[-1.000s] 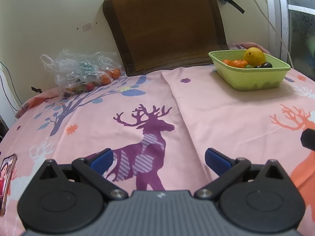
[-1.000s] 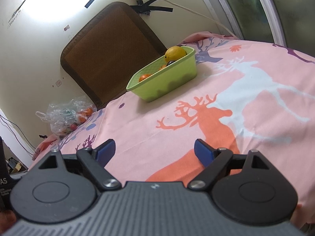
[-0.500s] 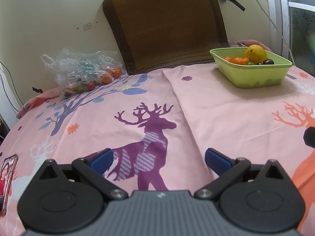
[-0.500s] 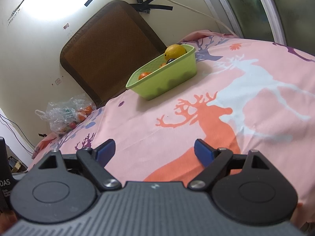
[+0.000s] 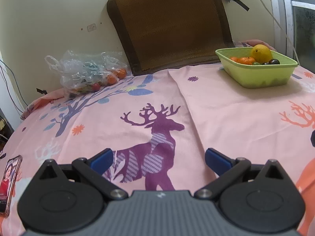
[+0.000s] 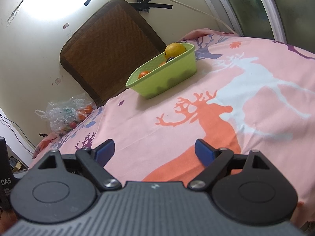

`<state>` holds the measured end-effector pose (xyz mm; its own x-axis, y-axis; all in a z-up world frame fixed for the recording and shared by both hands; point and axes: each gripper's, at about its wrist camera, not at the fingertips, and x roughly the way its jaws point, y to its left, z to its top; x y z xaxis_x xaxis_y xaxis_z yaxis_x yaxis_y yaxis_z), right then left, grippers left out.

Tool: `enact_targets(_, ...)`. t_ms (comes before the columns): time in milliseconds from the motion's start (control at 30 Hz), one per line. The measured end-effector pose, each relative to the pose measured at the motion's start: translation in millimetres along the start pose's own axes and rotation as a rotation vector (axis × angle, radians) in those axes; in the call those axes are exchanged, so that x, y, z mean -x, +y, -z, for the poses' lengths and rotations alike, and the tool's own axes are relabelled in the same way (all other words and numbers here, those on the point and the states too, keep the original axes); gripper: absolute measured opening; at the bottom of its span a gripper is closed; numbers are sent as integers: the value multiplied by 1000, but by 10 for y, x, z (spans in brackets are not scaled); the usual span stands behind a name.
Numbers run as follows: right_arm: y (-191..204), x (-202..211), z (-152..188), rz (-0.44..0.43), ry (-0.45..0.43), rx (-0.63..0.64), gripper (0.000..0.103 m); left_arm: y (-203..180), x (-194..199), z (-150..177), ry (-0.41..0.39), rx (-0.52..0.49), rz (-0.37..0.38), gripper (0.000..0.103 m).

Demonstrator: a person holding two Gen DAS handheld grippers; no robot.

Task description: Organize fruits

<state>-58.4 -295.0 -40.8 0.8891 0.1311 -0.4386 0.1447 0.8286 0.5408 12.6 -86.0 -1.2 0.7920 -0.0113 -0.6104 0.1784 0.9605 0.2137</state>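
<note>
While nothing is gripped, the left claw (image 5: 158, 158) is held released, its blue fingers (image 5: 101, 159) spread wide over the purple deer printed on the pink sheet (image 5: 226, 114). The right claw (image 6: 154, 151) is likewise released and empty, held low over the orange deer on the same sheet.

The green tub (image 5: 261, 74) is taken as landmark; it stands on the sheet well beyond both claws. Inside it a yellow lemon (image 5: 261, 53) is seen at the back, reaching above the rim, with orange tangerines (image 5: 244, 60) to its left and a dark plum (image 5: 274, 61) to its right; a small green fruit is glimpsed between them, too small to be identified. In the right wrist view the lemon (image 6: 174, 50) and one tangerine (image 6: 143, 74) are seen over the tub's (image 6: 167, 78) rim.

Far to the left of the tub, a clear bag (image 5: 86, 72) lies against the wall, with orange and red fruits seen through the plastic. A brown mat (image 5: 173, 25) is propped against the wall between the bag and the tub. A phone (image 5: 8, 181) lies on the sheet at the near left edge, well apart from the tub.
</note>
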Motion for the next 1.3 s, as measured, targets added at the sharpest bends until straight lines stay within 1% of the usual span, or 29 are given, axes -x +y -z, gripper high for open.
enact_targets(600,42,-20,18,15,4,18,94,6,-68,19,38,12,23,103)
enact_targets(900,57,-38,19,4,12,27,95,-3,-71,20,37,8,21,103)
enact_targets(1067,62,-17,14,5,-2,29,95,-9,-26,9,27,9,30,103)
enact_targets(1300,101,60,1,10,-51,64,95,-35,95,-13,4,8,58,103)
